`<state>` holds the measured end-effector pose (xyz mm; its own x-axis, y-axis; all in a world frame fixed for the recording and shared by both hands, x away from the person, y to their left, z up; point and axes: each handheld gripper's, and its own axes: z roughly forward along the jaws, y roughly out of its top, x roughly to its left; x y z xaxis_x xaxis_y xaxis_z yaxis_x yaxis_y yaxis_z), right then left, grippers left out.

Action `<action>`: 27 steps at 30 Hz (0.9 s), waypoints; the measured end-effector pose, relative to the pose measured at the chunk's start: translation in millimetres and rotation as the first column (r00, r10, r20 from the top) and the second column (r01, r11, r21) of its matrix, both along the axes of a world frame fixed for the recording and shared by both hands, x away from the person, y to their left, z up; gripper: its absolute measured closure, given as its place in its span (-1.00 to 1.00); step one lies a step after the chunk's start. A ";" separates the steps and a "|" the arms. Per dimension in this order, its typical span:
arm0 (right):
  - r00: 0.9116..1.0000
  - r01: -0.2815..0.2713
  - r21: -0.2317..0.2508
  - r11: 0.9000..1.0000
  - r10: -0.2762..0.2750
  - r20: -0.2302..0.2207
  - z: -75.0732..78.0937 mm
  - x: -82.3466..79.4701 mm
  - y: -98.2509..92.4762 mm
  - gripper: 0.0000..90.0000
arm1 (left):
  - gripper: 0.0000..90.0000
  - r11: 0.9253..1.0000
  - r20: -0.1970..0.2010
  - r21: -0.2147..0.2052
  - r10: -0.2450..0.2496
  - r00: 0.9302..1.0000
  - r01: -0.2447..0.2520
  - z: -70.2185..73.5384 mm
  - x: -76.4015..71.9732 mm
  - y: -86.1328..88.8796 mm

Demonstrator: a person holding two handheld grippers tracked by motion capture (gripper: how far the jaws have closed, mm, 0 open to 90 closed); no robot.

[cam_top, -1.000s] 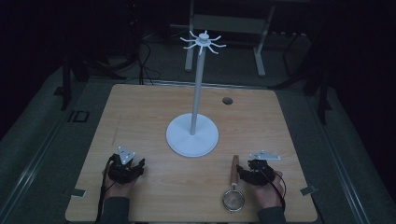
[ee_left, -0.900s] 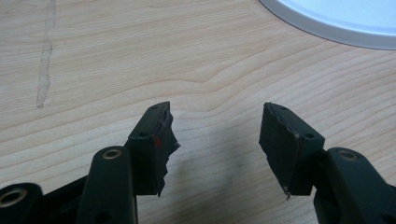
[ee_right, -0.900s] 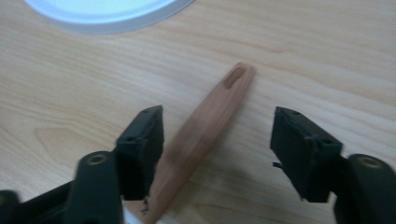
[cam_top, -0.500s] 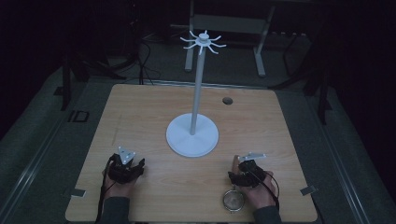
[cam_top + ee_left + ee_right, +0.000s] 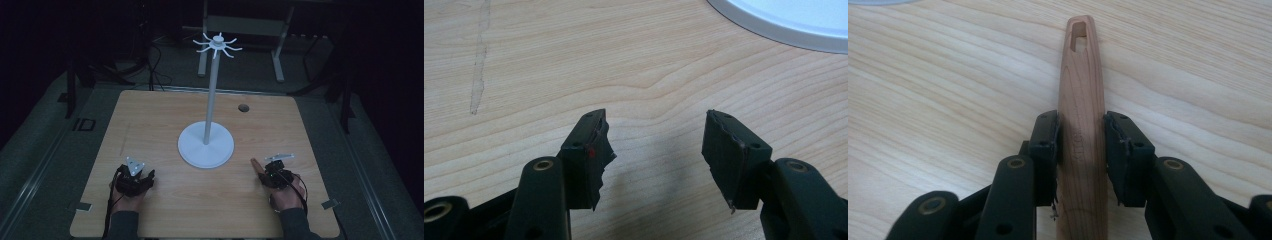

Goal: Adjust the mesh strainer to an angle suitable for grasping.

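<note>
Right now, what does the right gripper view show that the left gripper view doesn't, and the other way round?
Right gripper view: a long light-brown wooden handle with a hanging slot at its far end, lying between the right gripper's black jaws, which press its sides. Left gripper view: the left gripper open over bare tabletop, plus the round white stand base. Both share the pale wood-grain table.

The room is dim. A light wooden table (image 5: 150, 125) stands on a dark grey floor (image 5: 45, 150). Beyond its far edge are a metal frame (image 5: 240, 25) and cables (image 5: 155, 55).
</note>
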<state>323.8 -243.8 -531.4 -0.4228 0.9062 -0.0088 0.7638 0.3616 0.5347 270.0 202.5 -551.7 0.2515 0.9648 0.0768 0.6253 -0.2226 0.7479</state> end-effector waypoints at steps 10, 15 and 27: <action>0.992 -0.090 -0.075 0.993 0.082 -0.099 7.6 4.9 -5.6 0.34 | -0.02 1.000 0.000 0.000 -0.001 1.000 0.001 -0.1 0.0 -0.5; 0.983 -0.132 -0.114 0.985 0.115 -0.141 7.7 5.2 -3.2 0.38 | -0.02 1.000 0.000 0.000 0.000 1.000 0.000 -0.2 0.2 -0.5; 0.970 -0.170 -0.162 0.972 0.136 -0.202 9.1 6.9 0.8 0.37 | -0.03 1.000 0.002 0.001 0.002 1.000 -0.002 0.1 0.1 -0.1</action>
<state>330.7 -243.0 -522.3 -0.5654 0.8218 -0.0700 0.7728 0.5575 0.3032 270.0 202.5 -551.6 0.2497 0.9652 0.0780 0.6243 -0.2221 0.7490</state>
